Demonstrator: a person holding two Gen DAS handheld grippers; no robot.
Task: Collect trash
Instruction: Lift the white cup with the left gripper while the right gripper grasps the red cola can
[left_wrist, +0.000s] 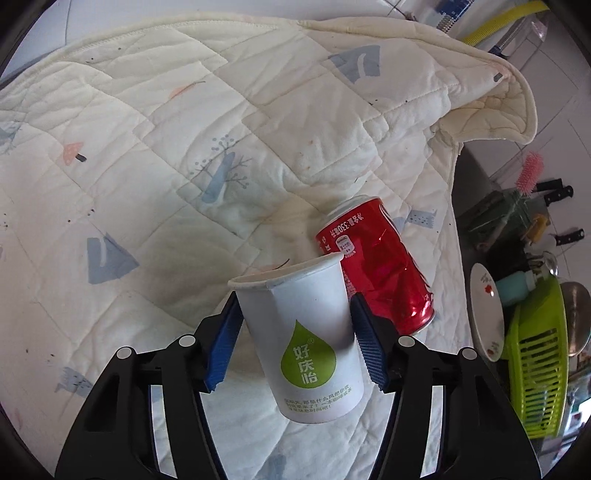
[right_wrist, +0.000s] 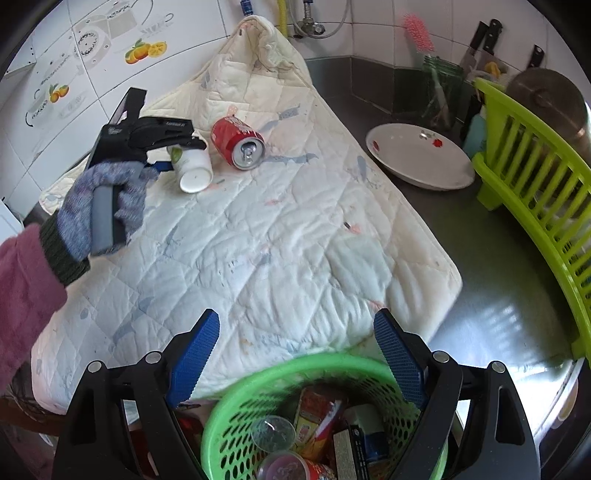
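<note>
While angled downward, left hand-held gripper (left_wrist: 293, 338) clamps paper cup (left_wrist: 303, 343).

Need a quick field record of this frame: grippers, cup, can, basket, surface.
left gripper: shut on paper cup, cup tilted
right gripper: open, nothing between pads, above green basket
red can: dented, lying on its side on quilted mat, next to the cup
green basket: holds plastic cups and wrappers
surface: quilted mat over dark counter
</note>
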